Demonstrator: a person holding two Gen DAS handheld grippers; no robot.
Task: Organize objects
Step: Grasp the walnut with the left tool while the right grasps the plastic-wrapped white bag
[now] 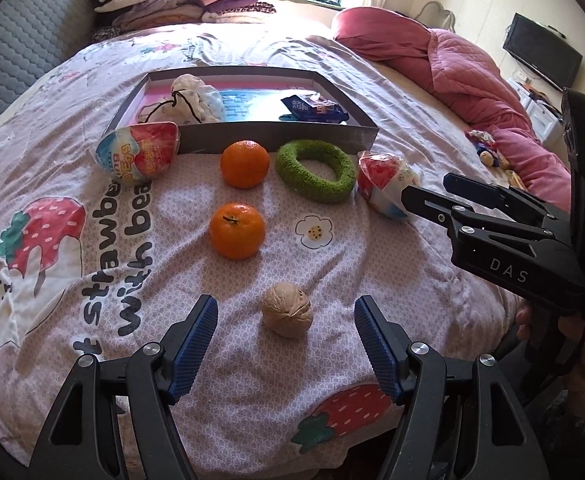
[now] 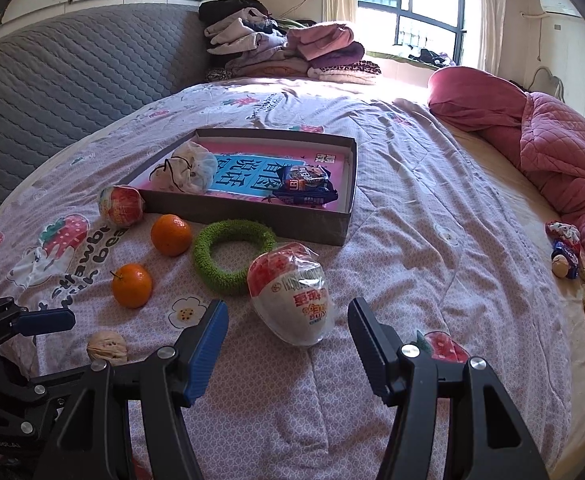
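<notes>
Where the left gripper [image 1: 285, 338] stands spread, a walnut [image 1: 287, 315] lies lower centre: light, hard, rolling (take across its middle). Right gripper [image 2: 288, 334], equally spread, frames a wrapped egg-shaped snack [image 2: 290, 294]: crinkly, slippery film.

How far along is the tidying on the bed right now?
Done: a drawstring pouch and a snack packet lie in the box. In hand: nothing; the left gripper is open around the walnut, the right gripper open by a wrapped egg. Left: two oranges, the green ring and the other egg.
</notes>
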